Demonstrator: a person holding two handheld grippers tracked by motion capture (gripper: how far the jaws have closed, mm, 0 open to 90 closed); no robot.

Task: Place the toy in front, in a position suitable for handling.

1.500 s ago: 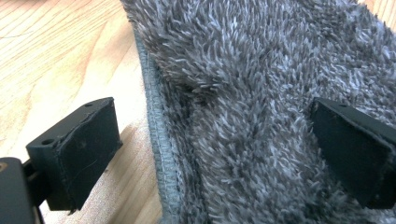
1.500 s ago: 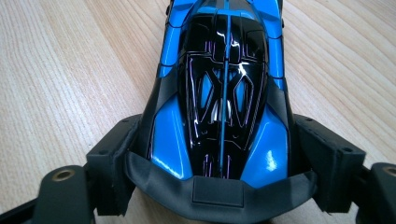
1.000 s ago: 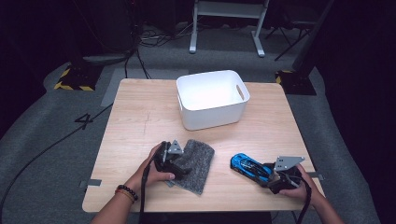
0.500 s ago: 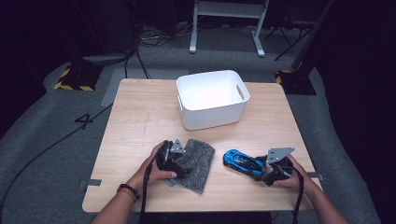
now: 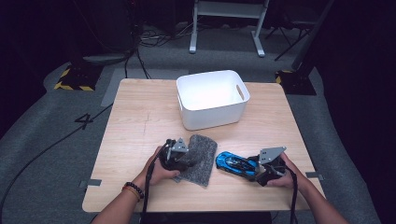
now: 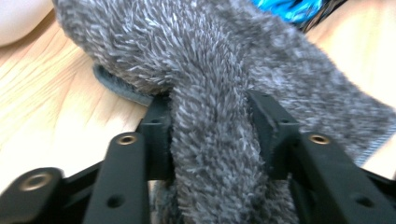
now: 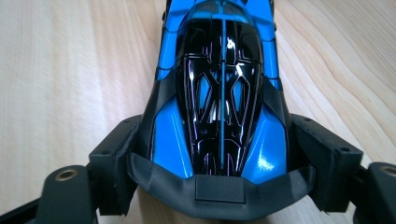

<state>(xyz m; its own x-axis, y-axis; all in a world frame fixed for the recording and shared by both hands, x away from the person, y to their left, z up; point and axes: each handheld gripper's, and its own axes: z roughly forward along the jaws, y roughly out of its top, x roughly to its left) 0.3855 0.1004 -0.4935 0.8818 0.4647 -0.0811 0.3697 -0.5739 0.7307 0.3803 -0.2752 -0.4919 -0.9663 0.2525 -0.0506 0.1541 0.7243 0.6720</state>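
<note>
1. Grey fuzzy cloth [image 5: 200, 157] lay on the bench [image 5: 140, 121], near its front edge, with one fold bunched up between the jaws of the left hand-held gripper [image 5: 183, 157]; those jaws had just been closing and pressed on the fold from both sides.
2. Blue toy car [image 5: 236, 163] sat just right of the cloth, its tail clamped by the right hand-held gripper [image 5: 254, 167].
3. White bin [image 5: 212, 99] stood farther back, apart from both.
</note>
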